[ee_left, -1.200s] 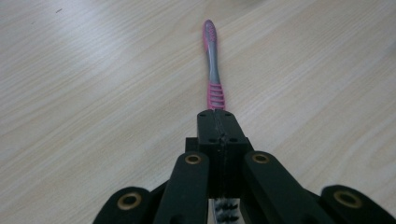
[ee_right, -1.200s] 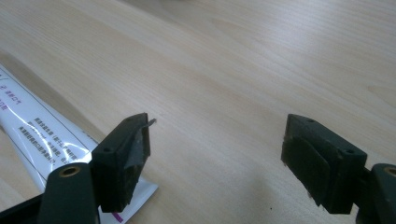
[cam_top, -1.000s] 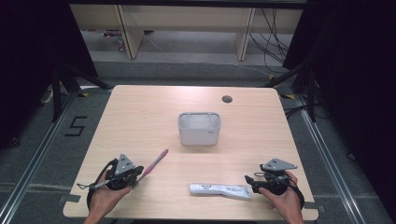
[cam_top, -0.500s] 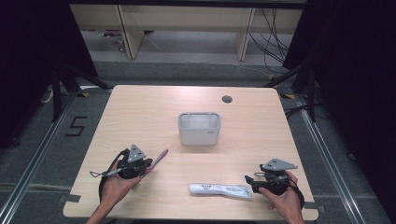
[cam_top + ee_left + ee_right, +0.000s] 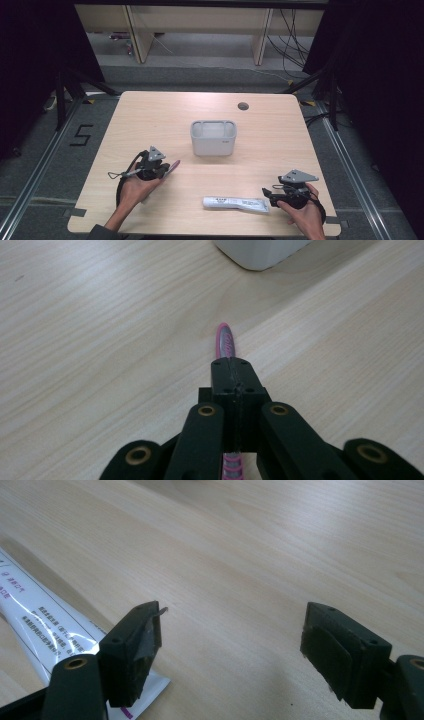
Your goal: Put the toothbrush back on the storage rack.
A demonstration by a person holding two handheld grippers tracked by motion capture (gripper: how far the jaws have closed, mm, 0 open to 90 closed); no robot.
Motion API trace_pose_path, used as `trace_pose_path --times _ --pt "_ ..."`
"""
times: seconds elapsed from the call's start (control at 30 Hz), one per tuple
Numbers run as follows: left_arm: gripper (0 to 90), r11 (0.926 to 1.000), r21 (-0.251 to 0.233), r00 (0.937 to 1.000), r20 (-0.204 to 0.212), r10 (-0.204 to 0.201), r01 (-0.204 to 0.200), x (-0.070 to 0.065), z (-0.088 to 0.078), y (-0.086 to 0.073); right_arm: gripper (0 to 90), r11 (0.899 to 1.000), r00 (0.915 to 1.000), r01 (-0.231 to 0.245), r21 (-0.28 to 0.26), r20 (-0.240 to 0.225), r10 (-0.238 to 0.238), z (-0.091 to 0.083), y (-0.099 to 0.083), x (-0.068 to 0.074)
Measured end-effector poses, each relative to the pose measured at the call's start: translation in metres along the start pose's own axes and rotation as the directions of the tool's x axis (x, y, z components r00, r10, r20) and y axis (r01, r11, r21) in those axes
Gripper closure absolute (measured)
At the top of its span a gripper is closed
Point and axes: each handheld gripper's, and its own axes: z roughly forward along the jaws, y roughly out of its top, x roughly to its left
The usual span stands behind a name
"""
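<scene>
Your left gripper (image 5: 235, 377) is closed on the pink toothbrush (image 5: 224, 342), at about 7 o'clock from the grey holder (image 5: 213, 137) in the desk's (image 5: 150, 112) middle. The toothbrush is light, thin and stiff, and its smooth plastic may twist between the pads, so I think a grip near the handle's middle is safer. Your right gripper (image 5: 232, 645) stands open, with nothing between its pads, just at 3 o'clock of the white toothpaste tube (image 5: 236, 203). The tube looks soft; take it across its flat body.
</scene>
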Motion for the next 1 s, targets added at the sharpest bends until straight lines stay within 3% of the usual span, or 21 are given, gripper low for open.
trace_pose_path --times 0.03,0.23,0.57,0.67,0.7,0.83,0.87,1.0 --pt "89.6 1.0000 0.002 1.0000 0.001 -0.001 0.001 0.001 0.002 0.001 24.8 1.000 0.9996 0.029 -0.009 0.000 -0.029 0.001 0.000 -0.003" --pt "89.5 0.9992 0.039 0.9999 -0.010 -0.010 0.010 0.003 0.017 0.007 24.9 1.000 0.9998 0.021 -0.007 -0.006 -0.021 0.001 0.000 -0.002" --pt "88.9 0.9985 0.055 0.9999 -0.014 0.002 -0.001 0.002 0.026 0.013 25.0 1.000 0.9996 0.023 0.002 -0.016 -0.023 0.001 0.000 -0.004" --pt "88.8 0.9987 0.048 0.9996 -0.026 -0.014 0.015 0.001 0.030 0.015 25.0 1.000 0.9997 0.024 -0.007 -0.002 -0.024 0.001 0.000 -0.003" --pt "88.8 0.9972 0.074 0.9995 -0.030 0.007 -0.005 0.003 0.029 0.016 25.0 1.000 0.9997 0.025 -0.007 -0.002 -0.025 0.001 0.000 -0.003" --pt "88.9 0.9969 0.078 0.9996 -0.028 0.003 -0.001 0.003 0.032 0.015 25.1 1.000 0.9997 0.024 -0.007 -0.003 -0.024 0.001 0.000 -0.003" --pt "88.9 0.9970 0.077 0.9997 -0.025 0.006 -0.004 0.001 0.033 0.016 25.1 1.000 0.9994 0.028 -0.008 0.022 -0.028 0.000 0.000 -0.003" --pt "88.8 0.9966 0.080 0.9996 -0.016 0.022 -0.021 -0.004 0.034 0.016 25.1 1.000 0.9998 0.013 -0.004 0.014 -0.013 0.000 0.000 -0.002"
